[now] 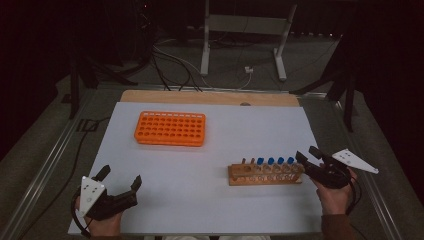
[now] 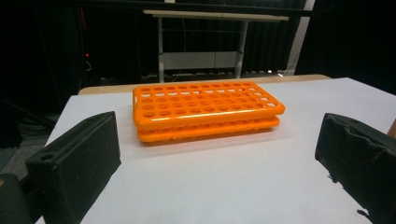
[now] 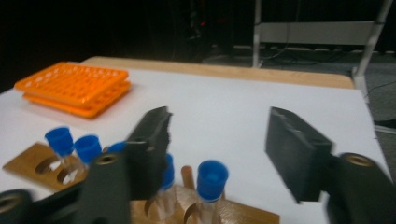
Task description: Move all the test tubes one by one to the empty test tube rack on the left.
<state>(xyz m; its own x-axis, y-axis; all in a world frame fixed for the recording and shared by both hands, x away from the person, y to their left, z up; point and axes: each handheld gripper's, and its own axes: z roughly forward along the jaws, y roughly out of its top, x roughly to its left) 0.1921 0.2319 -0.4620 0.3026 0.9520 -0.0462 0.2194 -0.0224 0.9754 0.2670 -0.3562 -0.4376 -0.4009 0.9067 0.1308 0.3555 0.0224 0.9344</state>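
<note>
Blue-capped tube (image 3: 211, 179) — between right gripper's (image 3: 219, 144) jaws

Your high view looks forward and down over the whole table (image 1: 210, 200), your left gripper view sits low, facing the orange rack (image 2: 205, 109) close ahead, your right gripper view hovers close over the wooden rack (image 3: 140, 205), both sharing that orange rack.

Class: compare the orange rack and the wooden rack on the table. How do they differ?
The orange rack is plastic with many rows of holes, all empty; the wooden rack is a narrow strip holding blue-capped tubes. The orange rack lies far left; the wooden rack sits by the right tool. Both rest flat on the white sheet.
</note>
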